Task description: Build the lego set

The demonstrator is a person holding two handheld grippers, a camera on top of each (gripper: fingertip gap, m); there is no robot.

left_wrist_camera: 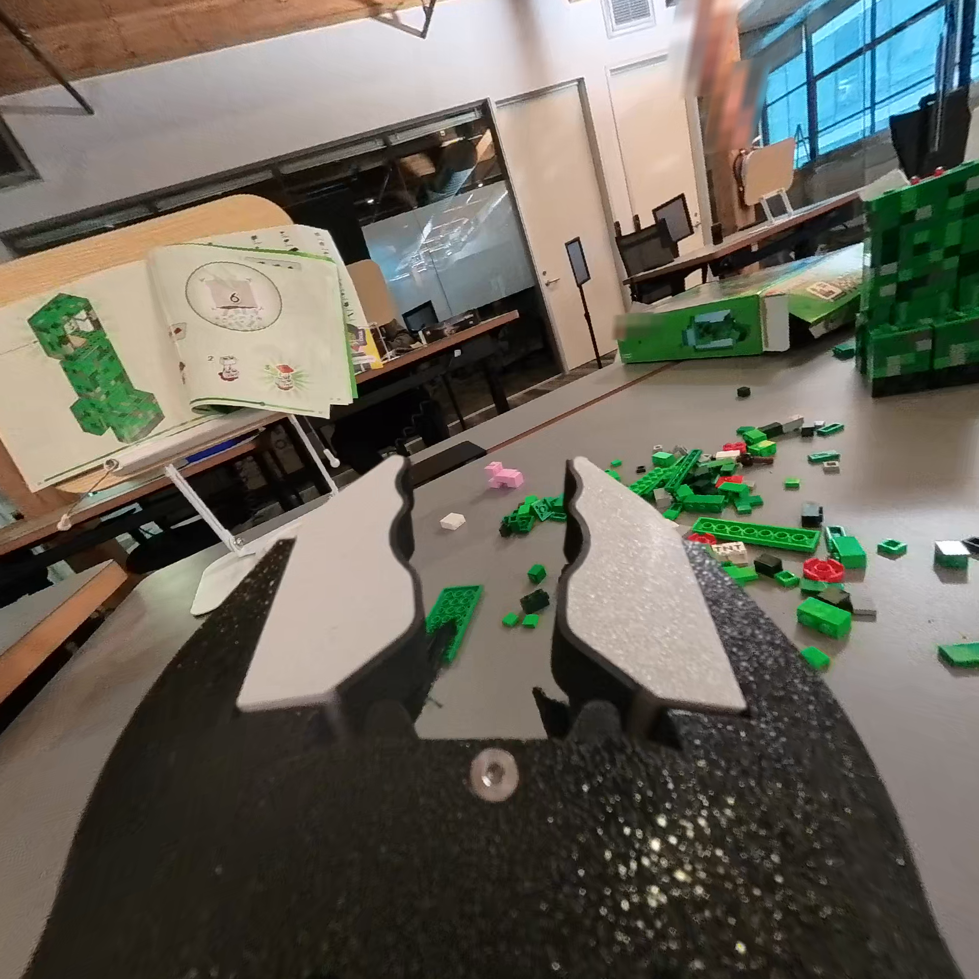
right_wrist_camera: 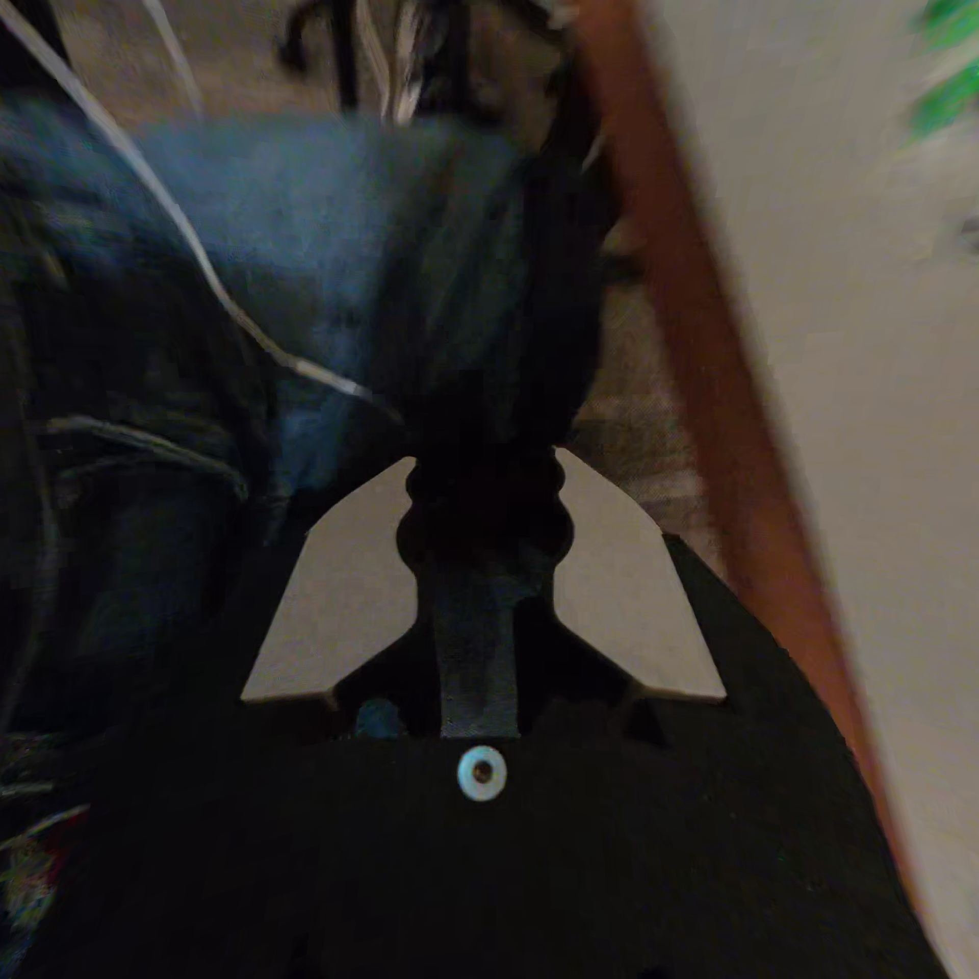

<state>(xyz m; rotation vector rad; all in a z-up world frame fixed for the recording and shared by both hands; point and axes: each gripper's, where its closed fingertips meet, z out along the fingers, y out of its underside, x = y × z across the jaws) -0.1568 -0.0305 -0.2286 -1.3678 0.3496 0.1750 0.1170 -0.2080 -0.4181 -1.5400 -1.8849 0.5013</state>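
My left gripper [left_wrist_camera: 487,466] is open and empty, held a little above the grey table [left_wrist_camera: 874,752]. A green plate [left_wrist_camera: 455,609] lies studs-down between its fingers, with small green and black pieces beside it. A pile of loose green, black and red bricks [left_wrist_camera: 704,492] spreads to the right, with a long green plate [left_wrist_camera: 755,532] in front. A tall green blocky build [left_wrist_camera: 922,296] stands at the far right. My right gripper [right_wrist_camera: 484,455] is open and empty, off the table's side, pointing down at a person's jeans [right_wrist_camera: 318,238]; that view is blurred.
An open instruction booklet [left_wrist_camera: 228,328] rests on a white stand at the left. The green set box [left_wrist_camera: 699,331] lies at the back. A pink figure [left_wrist_camera: 503,475] and a white tile [left_wrist_camera: 452,521] lie ahead. The table's brown edge [right_wrist_camera: 715,371] runs beside my right gripper. My right fingertips sit around 35 centimeters from my left ones. The tall green blocky build [left_wrist_camera: 922,296] is about 35 centimeters from my right fingertips.
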